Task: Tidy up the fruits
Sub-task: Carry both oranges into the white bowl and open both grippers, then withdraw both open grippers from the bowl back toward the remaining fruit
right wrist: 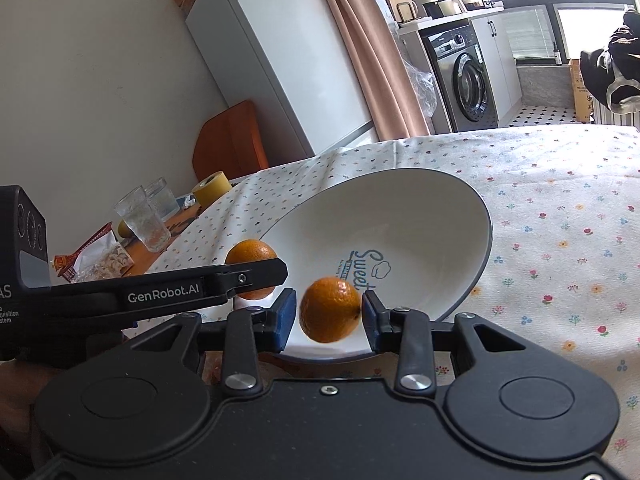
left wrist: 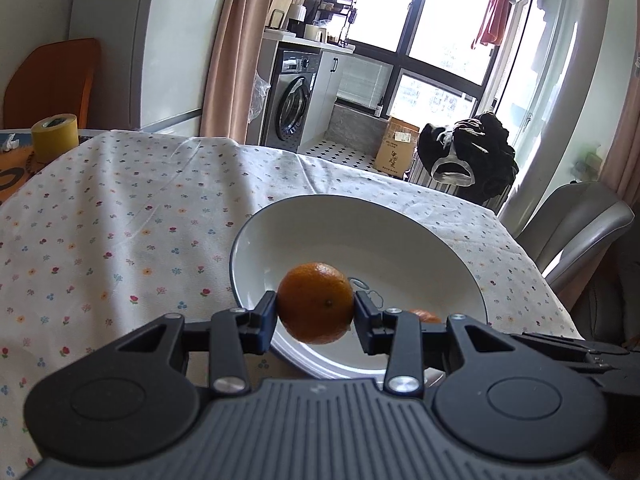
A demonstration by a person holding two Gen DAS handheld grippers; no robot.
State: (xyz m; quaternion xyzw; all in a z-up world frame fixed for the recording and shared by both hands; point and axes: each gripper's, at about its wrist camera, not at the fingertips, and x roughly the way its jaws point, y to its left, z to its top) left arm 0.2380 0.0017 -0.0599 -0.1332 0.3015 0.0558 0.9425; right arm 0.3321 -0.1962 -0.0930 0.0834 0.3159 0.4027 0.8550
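Two oranges held over the white bowl (left wrist: 420,236)

L gripper (left wrist: 315,308) clamps orange (left wrist: 314,302) above bowl's 7 o'clock rim; R gripper (right wrist: 329,318) w/ 2nd orange (right wrist: 330,308) between its pads, left pad looks slightly off, at 6 o'clock. Bowl on floral tabletop (left wrist: 120,240).

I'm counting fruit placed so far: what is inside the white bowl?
Blue "Sweet" lettering shows on the white bowl's floor. Two small oranges hang over it in tools, hiding its near part.

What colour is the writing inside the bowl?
Blue lettering on the round white ceramic bowl, clearest in the right wrist view.
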